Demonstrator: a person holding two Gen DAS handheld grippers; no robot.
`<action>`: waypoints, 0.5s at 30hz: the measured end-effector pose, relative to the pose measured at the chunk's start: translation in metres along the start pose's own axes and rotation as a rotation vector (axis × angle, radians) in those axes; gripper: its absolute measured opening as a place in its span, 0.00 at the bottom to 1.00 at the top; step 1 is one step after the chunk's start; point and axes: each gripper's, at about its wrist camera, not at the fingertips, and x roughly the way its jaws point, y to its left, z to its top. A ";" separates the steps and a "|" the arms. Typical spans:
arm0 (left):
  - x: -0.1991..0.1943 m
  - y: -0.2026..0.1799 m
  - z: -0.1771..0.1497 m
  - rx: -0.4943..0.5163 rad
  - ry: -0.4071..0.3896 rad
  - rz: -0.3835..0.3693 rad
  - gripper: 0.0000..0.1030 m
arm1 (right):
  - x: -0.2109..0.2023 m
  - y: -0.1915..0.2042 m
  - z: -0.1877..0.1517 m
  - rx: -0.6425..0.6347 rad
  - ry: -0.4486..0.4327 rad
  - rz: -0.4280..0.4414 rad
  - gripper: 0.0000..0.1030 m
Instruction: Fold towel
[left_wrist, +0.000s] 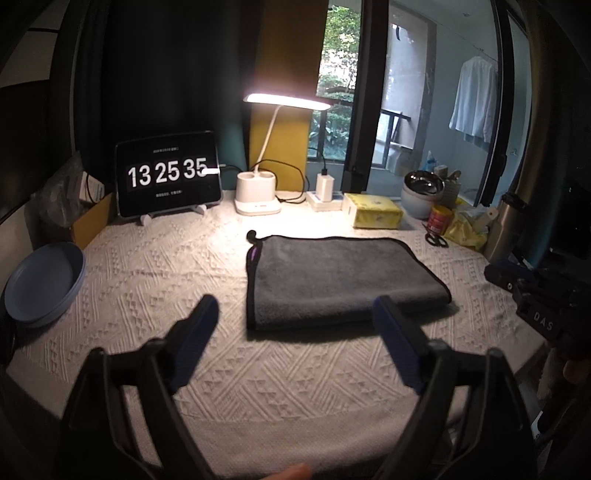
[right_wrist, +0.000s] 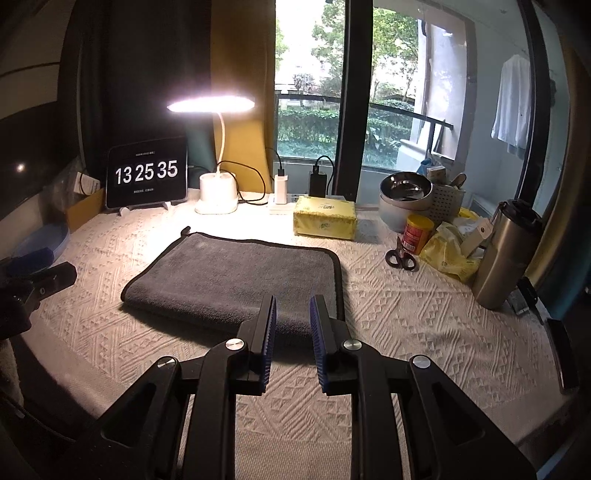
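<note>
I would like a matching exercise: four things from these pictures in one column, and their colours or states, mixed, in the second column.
Things:
1. towel
2. left gripper
3. desk lamp
4. tissue pack

States:
A. yellow
B. switched on
C. grey, folded, lying flat
D. open wide, holding nothing

Pairs: 1-C, 2-D, 3-B, 4-A

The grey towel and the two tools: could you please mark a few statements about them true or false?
1. The grey towel lies folded on the white tablecloth. True.
2. The left tool grips the towel's edge. False: it is wide open and holds nothing.
3. The scissors lie on the towel. False: they lie beside it on the cloth.
4. The desk lamp is on. True.
5. The right tool holds nothing. True.
</note>
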 end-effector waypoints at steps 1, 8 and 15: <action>-0.003 -0.001 -0.002 0.002 -0.006 -0.003 0.90 | -0.003 0.001 -0.002 0.000 -0.003 0.000 0.20; -0.026 -0.005 -0.011 0.007 -0.034 -0.025 0.91 | -0.026 0.006 -0.011 0.001 -0.025 0.002 0.33; -0.051 -0.006 -0.014 0.009 -0.074 -0.022 0.91 | -0.055 0.010 -0.012 -0.006 -0.067 -0.006 0.34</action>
